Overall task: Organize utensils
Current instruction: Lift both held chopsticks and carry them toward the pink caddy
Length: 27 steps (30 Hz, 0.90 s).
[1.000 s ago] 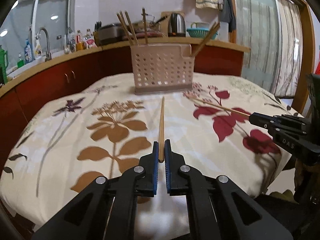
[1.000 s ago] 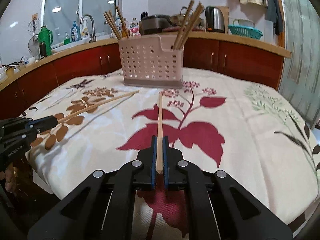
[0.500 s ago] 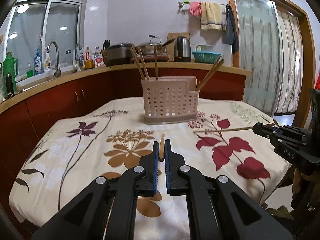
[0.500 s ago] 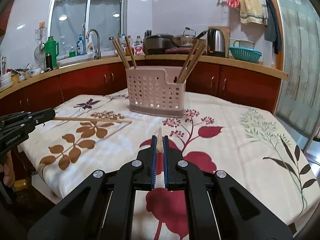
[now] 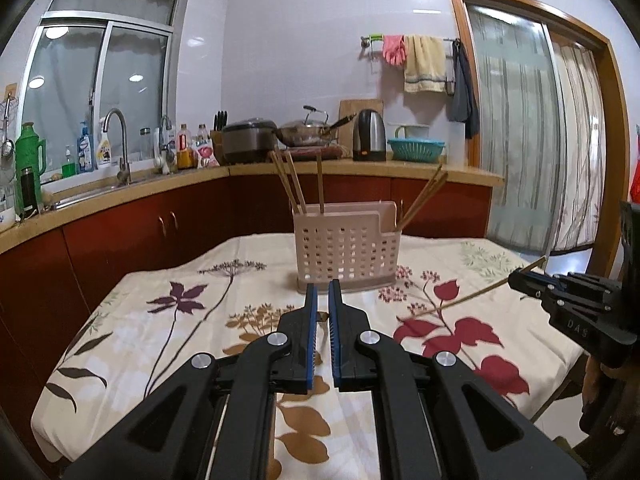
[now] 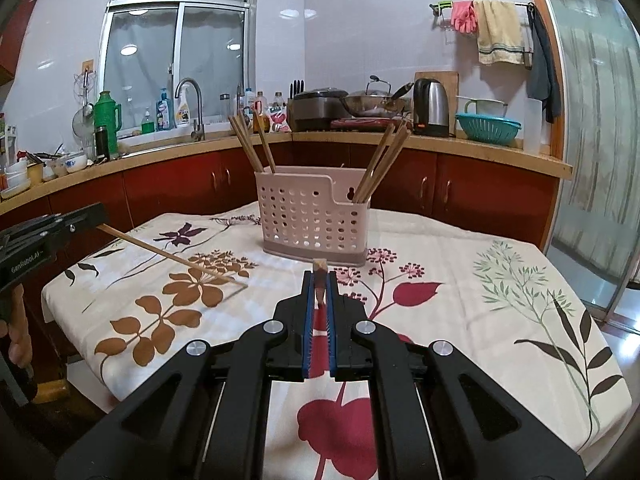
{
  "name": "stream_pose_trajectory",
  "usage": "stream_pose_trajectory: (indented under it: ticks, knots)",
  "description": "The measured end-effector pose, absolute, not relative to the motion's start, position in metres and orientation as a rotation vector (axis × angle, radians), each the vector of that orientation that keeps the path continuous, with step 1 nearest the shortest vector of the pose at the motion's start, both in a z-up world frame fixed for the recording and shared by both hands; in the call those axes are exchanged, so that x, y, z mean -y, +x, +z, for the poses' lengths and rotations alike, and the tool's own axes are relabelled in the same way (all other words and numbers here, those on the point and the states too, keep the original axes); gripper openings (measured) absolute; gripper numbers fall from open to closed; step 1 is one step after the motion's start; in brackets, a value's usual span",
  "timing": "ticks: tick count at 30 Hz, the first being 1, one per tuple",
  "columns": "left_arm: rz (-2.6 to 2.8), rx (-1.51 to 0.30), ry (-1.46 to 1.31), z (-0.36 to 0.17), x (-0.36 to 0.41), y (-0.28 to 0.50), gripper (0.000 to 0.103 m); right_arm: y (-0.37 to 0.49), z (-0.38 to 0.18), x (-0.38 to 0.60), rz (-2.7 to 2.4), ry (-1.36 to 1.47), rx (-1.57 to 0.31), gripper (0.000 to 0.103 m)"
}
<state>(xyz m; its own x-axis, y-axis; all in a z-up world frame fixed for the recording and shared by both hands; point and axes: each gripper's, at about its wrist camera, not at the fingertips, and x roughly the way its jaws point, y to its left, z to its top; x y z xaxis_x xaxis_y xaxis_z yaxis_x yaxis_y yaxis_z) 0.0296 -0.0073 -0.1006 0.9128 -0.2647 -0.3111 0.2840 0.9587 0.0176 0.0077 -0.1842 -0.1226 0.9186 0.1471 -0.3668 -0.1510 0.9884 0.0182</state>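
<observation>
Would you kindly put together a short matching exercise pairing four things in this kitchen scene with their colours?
Things:
1. utensil holder
2. thermos
3. colander
4. rubber glove

Colours:
A. green
B. pink
C. beige
D. teal

Pairs: 1-C, 2-A, 3-D, 4-B

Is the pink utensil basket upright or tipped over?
Upright. The pink utensil basket stands on its base on the tablecloth, with chopsticks leaning out of its open top.
</observation>
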Motion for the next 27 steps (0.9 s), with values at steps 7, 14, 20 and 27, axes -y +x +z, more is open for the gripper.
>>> stream_pose_trajectory:
  ticks: [7, 14, 20, 27]
  knots:
    - [-0.298, -0.263, 0.062, -0.084, 0.01, 0.042, 0.006, 0.015, -0.112, 0.186, 0.155, -0.006, -0.365, 0.006]
    - [-0.318, -0.221, 0.061, -0.068, 0.017, 0.07, 0.006, 0.036, -0.099, 0.187, 0.162, -0.009, -0.353, 0.006]
    - [-0.323, -0.224, 0.042, -0.068, 0.019, 0.091, 0.006, 0.057, -0.09, 0.184, 0.17, -0.016, -0.341, 0.006]
    - [-0.314, -0.237, 0.058, -0.078, 0.021, 0.103, 0.006, 0.078, -0.084, 0.182, 0.177, -0.015, -0.33, 0.006]
